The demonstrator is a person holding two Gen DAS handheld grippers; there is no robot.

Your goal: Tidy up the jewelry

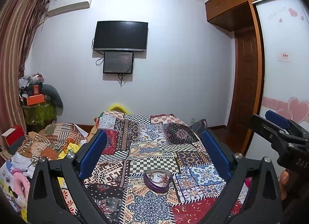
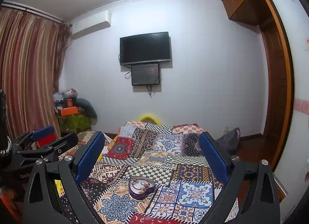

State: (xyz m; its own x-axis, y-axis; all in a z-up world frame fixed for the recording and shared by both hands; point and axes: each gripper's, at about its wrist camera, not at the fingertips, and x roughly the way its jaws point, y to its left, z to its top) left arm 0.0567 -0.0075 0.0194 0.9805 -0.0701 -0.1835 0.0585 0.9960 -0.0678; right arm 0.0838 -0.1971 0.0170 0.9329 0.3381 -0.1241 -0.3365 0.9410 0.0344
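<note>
A purple heart-shaped box point(image 1: 157, 180) with jewelry inside, its top uncovered, rests on the patchwork bedspread point(image 1: 154, 142); it also shows in the right wrist view as the box point(image 2: 141, 186). My left gripper point(image 1: 154, 142) hovers open above the bed, the box below and between its blue pads. My right gripper point(image 2: 152, 144) is likewise open and holds nothing. The right gripper point(image 1: 278, 125) appears at the right edge of the left wrist view. The left gripper point(image 2: 48, 137) shows at the left of the right wrist view.
Crumpled clothes and bedding point(image 1: 48, 142) lie left of the bed. A cluttered stand point(image 1: 36, 98) sits in the corner by striped curtains point(image 1: 13, 59). A TV point(image 1: 120, 35) hangs on the far wall. A wooden wardrobe and door point(image 1: 245, 88) stand at right.
</note>
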